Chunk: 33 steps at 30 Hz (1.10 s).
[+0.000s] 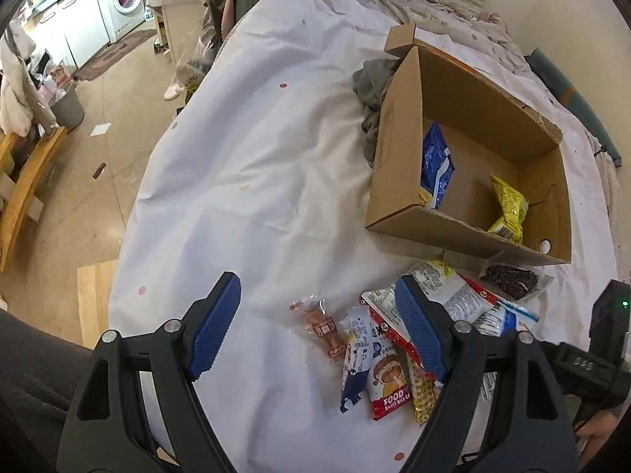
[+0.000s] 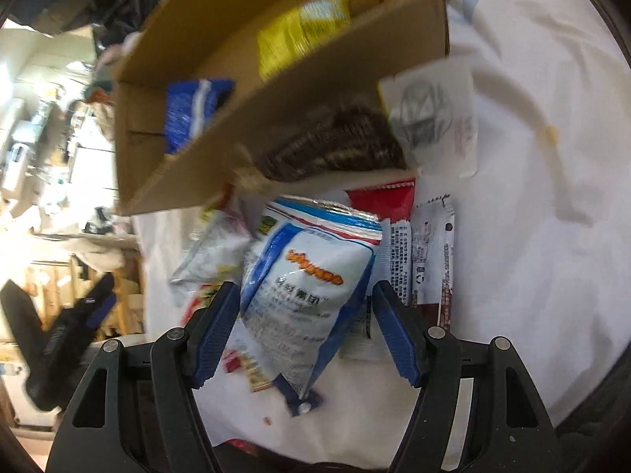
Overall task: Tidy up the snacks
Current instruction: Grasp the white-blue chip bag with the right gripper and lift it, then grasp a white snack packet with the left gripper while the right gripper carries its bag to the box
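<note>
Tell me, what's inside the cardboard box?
Inside the cardboard box: a blue packet leaning on one wall and a yellow packet. The near wall hides some floor.

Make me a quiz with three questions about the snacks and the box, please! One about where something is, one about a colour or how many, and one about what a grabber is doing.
1. Where is the yellow snack bag?
A. Inside the cardboard box
B. On the floor
C. Held by the left gripper

2. How many snack bags can be seen in the box?
A. None
B. Two
C. Five

3. What is the right gripper doing?
A. It is squeezed fully shut with nothing in it
B. It is inside the box
C. Its fingers are apart around a blue and white bag

Answers:
1 A, the yellow bag lies in the box's near corner.
2 B, only the yellow bag and a blue bag show there.
3 C, the bag sits between the open fingers, with a gap on one side.
</note>
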Available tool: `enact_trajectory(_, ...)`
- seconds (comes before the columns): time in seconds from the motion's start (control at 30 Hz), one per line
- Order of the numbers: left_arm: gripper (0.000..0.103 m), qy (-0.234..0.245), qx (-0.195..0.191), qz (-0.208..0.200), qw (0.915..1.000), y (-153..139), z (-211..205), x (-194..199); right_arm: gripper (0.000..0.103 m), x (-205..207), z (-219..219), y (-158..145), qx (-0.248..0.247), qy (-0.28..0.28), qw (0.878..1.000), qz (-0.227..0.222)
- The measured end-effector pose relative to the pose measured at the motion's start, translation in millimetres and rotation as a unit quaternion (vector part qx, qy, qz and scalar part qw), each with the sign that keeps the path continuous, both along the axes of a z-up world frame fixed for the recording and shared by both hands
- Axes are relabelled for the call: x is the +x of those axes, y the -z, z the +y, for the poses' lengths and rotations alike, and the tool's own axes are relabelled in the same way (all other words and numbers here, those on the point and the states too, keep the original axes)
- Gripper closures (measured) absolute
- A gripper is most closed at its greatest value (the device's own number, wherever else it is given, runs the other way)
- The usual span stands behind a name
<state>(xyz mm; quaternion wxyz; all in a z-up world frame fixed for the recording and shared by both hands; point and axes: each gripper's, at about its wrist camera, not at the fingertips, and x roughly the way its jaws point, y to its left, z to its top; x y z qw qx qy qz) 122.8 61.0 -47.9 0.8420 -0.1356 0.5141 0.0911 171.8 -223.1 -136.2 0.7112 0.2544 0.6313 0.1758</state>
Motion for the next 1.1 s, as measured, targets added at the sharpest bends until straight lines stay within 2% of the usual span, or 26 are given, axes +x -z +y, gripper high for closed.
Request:
enact_trajectory(0.07,0.025,0.0,-0.001,0.003,1.0,1.8,0.1,0.7,0.033,2.8,7.4,-4.4,-0.005,-0.011,1.0,-0.014)
enact_trajectory(0.13,0.025,-0.001,-0.005,0.007,1.0,4.2,-0.1,0.8,0.039,3.7,10.7,-4.0,-0.004,-0.014,1.0,-0.014)
enact_trajectory(0.17,0.025,-0.001,-0.006,0.009,0.9999,5.4,-0.7,0.9,0.05,3.4,11.7,-3.2,0.004,-0.015,1.0,-0.013)
enact_trajectory(0.2,0.025,0.0,-0.006,0.01,0.9999,6.2,-1.0,1.3,0.053,3.4,13.6,-3.0,0.008,-0.021,1.0,-0.012)
enact_trajectory(0.3,0.025,0.003,-0.004,0.013,0.9999,7.3,-3.1,2.3,0.058,-1.6,14.7,-13.7,0.0,-0.035,0.999,-0.038)
enact_trajectory(0.5,0.025,-0.004,-0.013,0.011,0.9999,6.4,5.9,-1.0,0.06,-21.2,-2.9,-50.9,0.005,-0.038,0.995,-0.097)
enact_trajectory(0.6,0.028,-0.008,-0.018,0.019,0.9996,11.5,8.0,-1.5,0.06,-32.6,-24.9,-76.9,0.05,0.006,0.985,-0.164)
enact_trajectory(0.67,0.037,-0.003,-0.033,0.031,0.999,16.9,6.1,0.2,0.06,-39.1,-41.3,-91.3,0.088,0.043,0.974,-0.206)
enact_trajectory(0.7,0.04,0.002,-0.038,0.037,0.9986,19.9,3.6,1.4,0.06,-39.6,-46.2,-93.2,0.099,0.055,0.971,-0.211)
enact_trajectory(0.73,0.046,0.01,-0.042,0.044,0.9981,22.8,0.2,2.4,0.06,-39.1,-50.9,-93.1,0.106,0.065,0.969,-0.212)
enact_trajectory(0.8,0.05,0.035,-0.053,0.065,0.9958,31.6,-10.1,5.2,0.06,-34.5,-55.4,-86.6,0.106,0.078,0.971,-0.198)
enact_trajectory(0.87,0.066,0.056,-0.064,0.082,0.993,39.2,-19.1,5.3,0.06,-30.3,-55.5,-75.2,0.101,0.086,0.976,-0.174)
enact_trajectory(0.97,0.071,0.088,-0.056,0.113,0.988,53.9,-36.1,2.6,0.06,-27.8,-53.2,-69.4,0.097,0.087,0.978,-0.162)
enact_trajectory(1.1,0.076,0.106,-0.056,0.132,0.9839,64.1,-47.3,3.0,0.06,-27.9,-49.9,-72.6,0.087,0.083,0.978,-0.172)
